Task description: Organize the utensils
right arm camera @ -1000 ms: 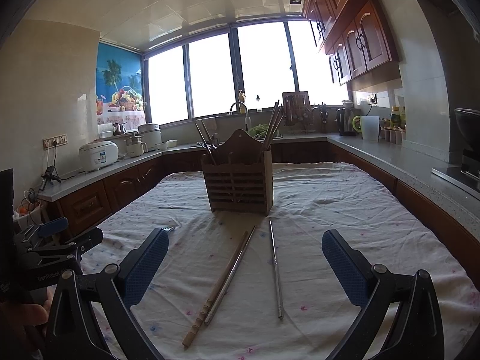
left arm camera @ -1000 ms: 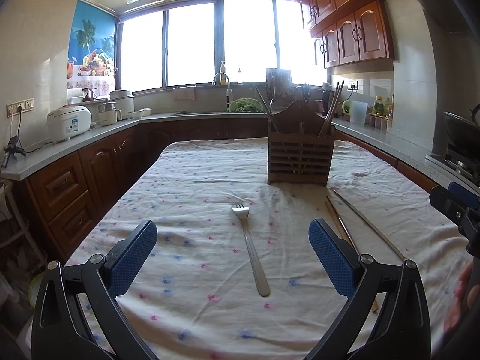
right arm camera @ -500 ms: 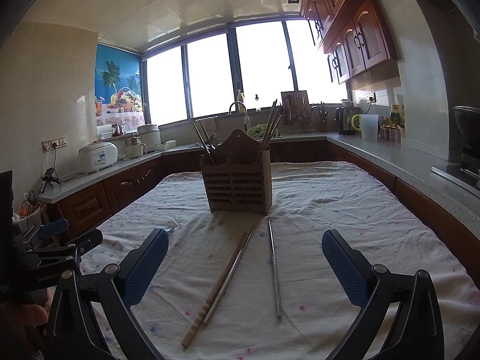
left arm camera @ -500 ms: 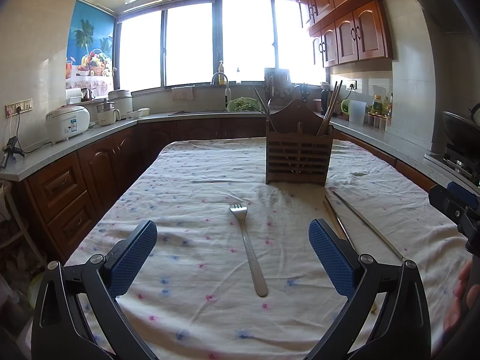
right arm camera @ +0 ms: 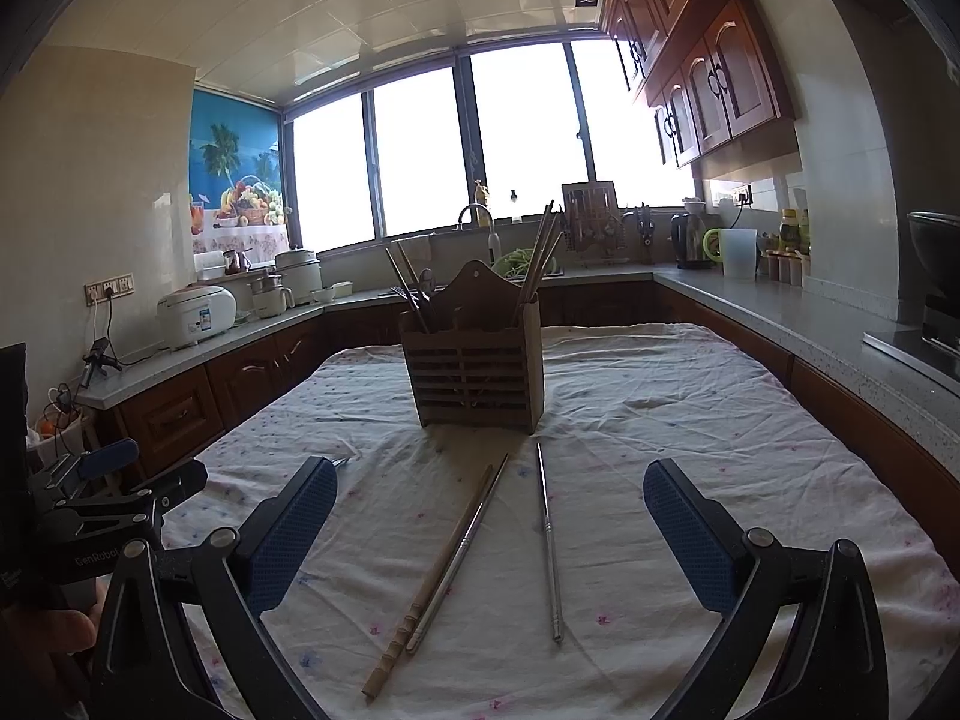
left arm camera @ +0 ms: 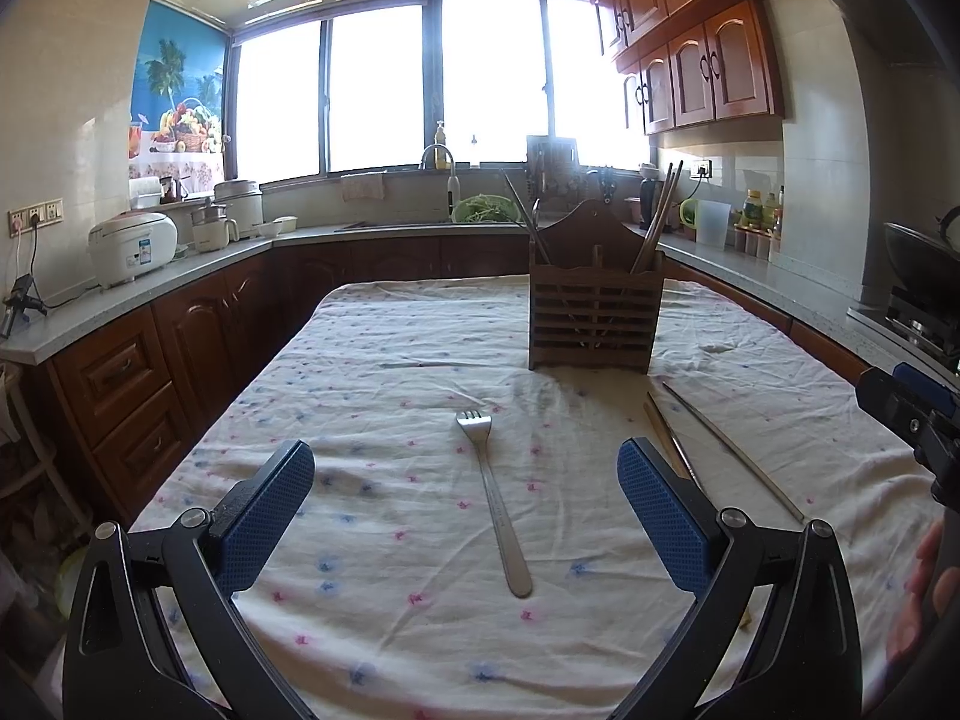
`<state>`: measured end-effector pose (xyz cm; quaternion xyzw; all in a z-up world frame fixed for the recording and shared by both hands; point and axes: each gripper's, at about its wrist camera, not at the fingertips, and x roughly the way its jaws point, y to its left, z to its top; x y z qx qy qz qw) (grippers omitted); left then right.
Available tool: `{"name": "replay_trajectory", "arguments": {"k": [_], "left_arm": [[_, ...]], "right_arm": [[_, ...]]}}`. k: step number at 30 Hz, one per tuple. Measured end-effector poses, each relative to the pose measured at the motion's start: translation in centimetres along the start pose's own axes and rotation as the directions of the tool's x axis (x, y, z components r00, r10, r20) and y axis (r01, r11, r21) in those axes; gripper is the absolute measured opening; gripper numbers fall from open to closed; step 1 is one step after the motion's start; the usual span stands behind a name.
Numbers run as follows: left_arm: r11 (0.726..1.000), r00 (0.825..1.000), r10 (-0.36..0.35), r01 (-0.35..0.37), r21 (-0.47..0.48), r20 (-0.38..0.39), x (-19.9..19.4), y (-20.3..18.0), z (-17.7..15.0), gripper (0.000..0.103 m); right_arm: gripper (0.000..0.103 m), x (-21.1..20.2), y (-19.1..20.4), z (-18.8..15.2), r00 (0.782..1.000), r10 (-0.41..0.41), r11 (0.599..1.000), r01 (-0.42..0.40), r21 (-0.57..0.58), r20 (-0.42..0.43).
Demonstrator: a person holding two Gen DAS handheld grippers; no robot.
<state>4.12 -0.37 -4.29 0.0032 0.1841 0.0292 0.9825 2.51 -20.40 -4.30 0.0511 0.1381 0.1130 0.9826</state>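
Both claws gape above tablecloth (left arm camera: 372, 372); fork (left arm camera: 495, 504) lies mid-table.

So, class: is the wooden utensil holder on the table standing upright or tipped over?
Upright. The wooden utensil holder sits flat on the tablecloth, and chopsticks stick up out of its top.

Blown-out daylight floods through the window (left arm camera: 438, 84), backlighting the room; the right wrist view is dimmer. Fisheye bending curves edges, corners vignette black; focus stays sharp.
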Motion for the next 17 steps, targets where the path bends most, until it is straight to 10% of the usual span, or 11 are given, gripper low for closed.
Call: {"name": "replay_trajectory", "arguments": {"k": [17], "left_arm": [[0.999, 0.999, -0.04, 0.04, 0.001, -0.009, 0.6, -0.5, 0.9, 0.103]], "right_arm": [[0.103, 1.3, -0.6, -0.1, 0.999, -0.004, 1.0, 0.005, 0.016, -0.035]]}}
